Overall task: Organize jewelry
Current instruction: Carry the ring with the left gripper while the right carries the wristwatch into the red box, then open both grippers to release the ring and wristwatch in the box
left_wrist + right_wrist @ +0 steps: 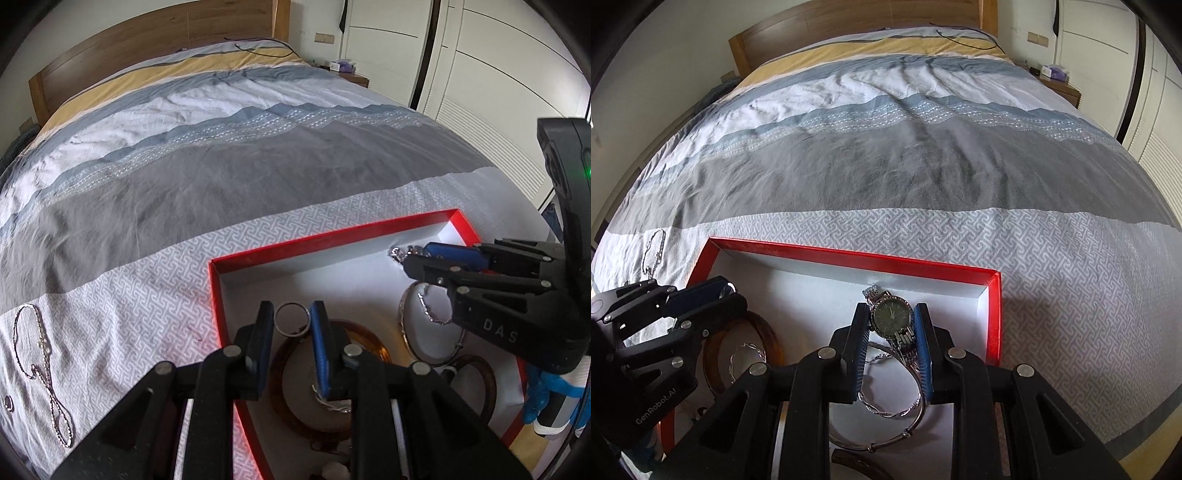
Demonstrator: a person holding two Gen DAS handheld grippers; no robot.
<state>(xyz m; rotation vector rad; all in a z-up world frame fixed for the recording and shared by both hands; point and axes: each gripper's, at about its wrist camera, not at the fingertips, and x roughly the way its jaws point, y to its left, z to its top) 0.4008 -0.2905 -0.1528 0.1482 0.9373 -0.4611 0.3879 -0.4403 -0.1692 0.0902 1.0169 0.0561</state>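
Note:
A shallow red box (332,236) (849,254) with a white floor lies on the bed. My left gripper (291,325) (727,291) is shut on a silver ring (291,318), which spans the gap between its blue pads over the box's left part. My right gripper (892,321) (413,258) is shut on a silver watch (891,316) with a dark dial, held over the box's far right corner. Beneath them in the box lie amber bangles (373,341) (768,332), a silver bangle (406,332) (916,421) and a thin silver chain (746,350).
A silver necklace (40,350) (655,247) and a small ring (8,402) lie on the patterned quilt (1071,295) left of the box. A wooden headboard (147,48) stands at the far end, with white wardrobe doors (498,92) and a bedside table (1060,86) on the right.

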